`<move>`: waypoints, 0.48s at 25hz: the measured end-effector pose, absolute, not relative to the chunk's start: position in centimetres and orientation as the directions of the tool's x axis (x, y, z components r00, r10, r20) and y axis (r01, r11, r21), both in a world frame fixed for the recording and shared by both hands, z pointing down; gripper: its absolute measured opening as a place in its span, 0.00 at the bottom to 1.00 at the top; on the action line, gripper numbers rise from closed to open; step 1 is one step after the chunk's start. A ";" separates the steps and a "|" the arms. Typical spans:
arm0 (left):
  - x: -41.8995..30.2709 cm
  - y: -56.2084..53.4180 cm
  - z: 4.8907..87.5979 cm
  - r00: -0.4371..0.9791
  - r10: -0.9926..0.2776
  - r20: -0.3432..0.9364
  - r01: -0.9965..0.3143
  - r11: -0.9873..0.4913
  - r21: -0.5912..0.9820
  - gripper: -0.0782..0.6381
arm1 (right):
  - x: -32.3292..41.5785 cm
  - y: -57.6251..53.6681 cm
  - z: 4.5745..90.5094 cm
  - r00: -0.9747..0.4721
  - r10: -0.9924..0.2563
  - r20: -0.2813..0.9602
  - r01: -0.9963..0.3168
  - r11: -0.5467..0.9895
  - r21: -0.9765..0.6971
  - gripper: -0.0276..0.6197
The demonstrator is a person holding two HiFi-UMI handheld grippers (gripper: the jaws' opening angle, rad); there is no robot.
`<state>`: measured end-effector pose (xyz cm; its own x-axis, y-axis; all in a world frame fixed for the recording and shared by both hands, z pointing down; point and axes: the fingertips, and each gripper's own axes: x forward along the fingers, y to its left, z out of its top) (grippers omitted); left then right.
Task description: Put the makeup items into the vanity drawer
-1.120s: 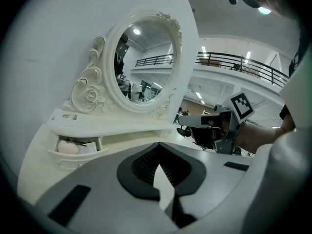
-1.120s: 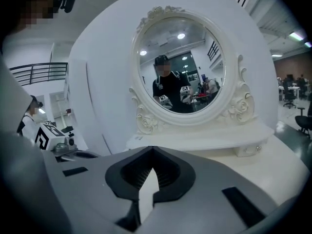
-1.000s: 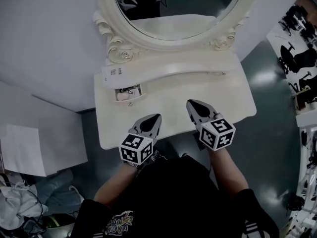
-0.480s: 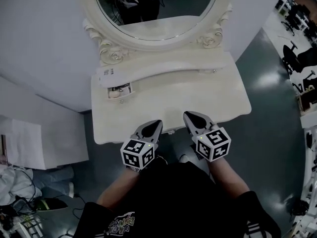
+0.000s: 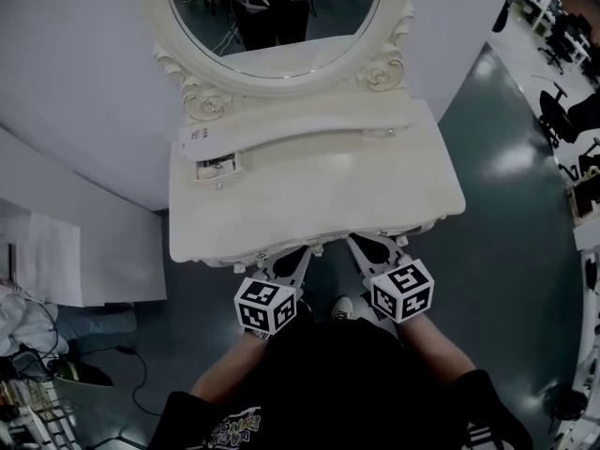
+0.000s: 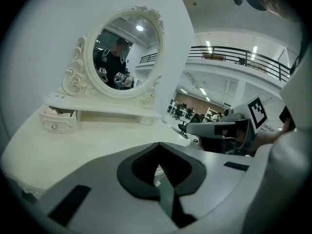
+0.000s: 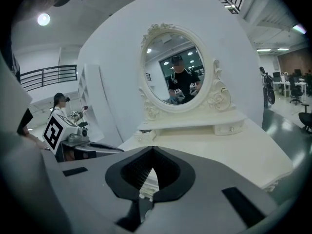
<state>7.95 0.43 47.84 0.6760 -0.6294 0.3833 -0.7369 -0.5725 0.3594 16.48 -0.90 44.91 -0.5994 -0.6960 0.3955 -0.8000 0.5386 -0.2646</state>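
Note:
The white vanity table (image 5: 319, 190) carries an oval mirror (image 5: 272, 7) and a curved shelf. At the shelf's left end a small drawer (image 5: 217, 167) stands pulled out, and small items show inside it (image 6: 54, 113). My left gripper (image 5: 300, 253) and right gripper (image 5: 363, 245) hang side by side just off the table's front edge, both shut with nothing in them. In the left gripper view the left gripper (image 6: 157, 172) points across the tabletop, with the right gripper (image 6: 222, 130) beside it. The right gripper (image 7: 146, 182) faces the mirror (image 7: 178, 74).
A second small drawer (image 7: 230, 127) sits shut at the shelf's right end. A white cabinet (image 5: 56, 261) stands left of the table, with cables on the floor below it. Office chairs (image 5: 577, 111) are far right. A person (image 7: 61, 108) stands in the background.
Both grippers have drawn back from above the tabletop to its front edge, and the view has shifted back with them. The drawer stays pulled out.

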 end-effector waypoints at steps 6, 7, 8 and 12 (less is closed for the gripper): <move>9.8 3.4 49.0 0.669 -0.627 0.399 -0.743 -0.561 0.365 0.11 | 18.2 1.9 45.8 -0.615 -0.680 0.400 -0.788 0.553 -0.271 0.09; 10.0 3.8 49.1 0.668 -0.627 0.400 -0.744 -0.559 0.366 0.11 | 18.3 2.4 46.0 -0.619 -0.673 0.404 -0.784 0.556 -0.275 0.09; 10.2 4.1 49.1 0.667 -0.628 0.400 -0.745 -0.559 0.365 0.11 | 18.3 2.9 46.2 -0.624 -0.667 0.407 -0.780 0.560 -0.280 0.09; 10.9 4.8 49.0 0.667 -0.632 0.395 -0.745 -0.564 0.355 0.11 | 18.2 4.2 46.6 -0.641 -0.651 0.406 -0.766 0.575 -0.287 0.09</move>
<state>10.88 4.76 49.03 0.6667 -0.6322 0.3946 -0.7453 -0.5641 0.3554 18.19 4.21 46.62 -0.6408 -0.6514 0.4064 -0.7663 0.5749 -0.2868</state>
